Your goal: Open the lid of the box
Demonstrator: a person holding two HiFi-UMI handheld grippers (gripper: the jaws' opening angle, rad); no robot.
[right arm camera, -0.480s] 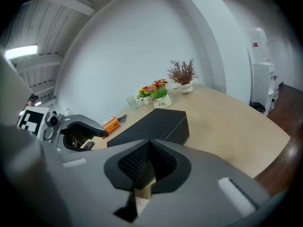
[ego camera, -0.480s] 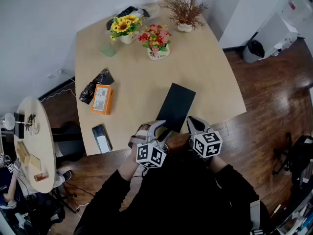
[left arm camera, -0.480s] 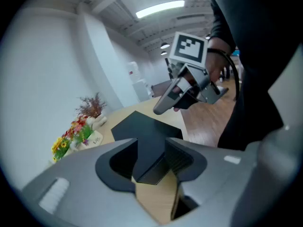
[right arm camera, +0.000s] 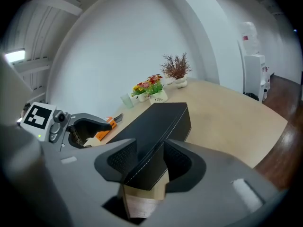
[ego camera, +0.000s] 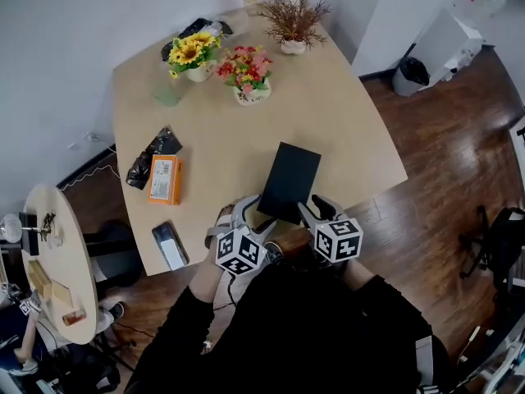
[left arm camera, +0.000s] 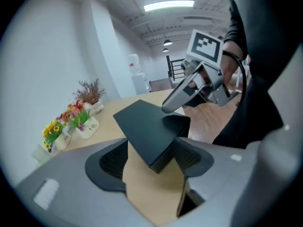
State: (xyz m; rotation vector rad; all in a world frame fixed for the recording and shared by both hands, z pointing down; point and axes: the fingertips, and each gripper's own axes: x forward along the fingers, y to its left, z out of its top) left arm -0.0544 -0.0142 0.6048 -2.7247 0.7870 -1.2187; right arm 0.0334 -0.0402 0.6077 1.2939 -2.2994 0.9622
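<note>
A flat black box (ego camera: 289, 179) lies lengthwise near the table's front edge, lid down. My left gripper (ego camera: 253, 217) is at its near left corner. In the left gripper view that corner of the black box (left arm camera: 144, 129) pokes between the open jaws, with bare table showing beside it. My right gripper (ego camera: 310, 214) is at the near right corner. There the black box (right arm camera: 156, 126) fills the gap between both pads. The right gripper's finger (left arm camera: 177, 100) rests on the box's far side in the left gripper view.
On the tan table (ego camera: 344, 113) are an orange packet (ego camera: 162, 179), a black bag (ego camera: 150, 160), a phone (ego camera: 170, 245), two flower pots (ego camera: 246, 76), a dried plant (ego camera: 291, 23) and a green cup (ego camera: 168, 93). Wood floor lies right, and a small round table (ego camera: 49, 245) left.
Both grippers have moved forward onto the box's near corners, and their jaws stand wider than before. The box now reaches deeper between the jaws in both gripper views.
</note>
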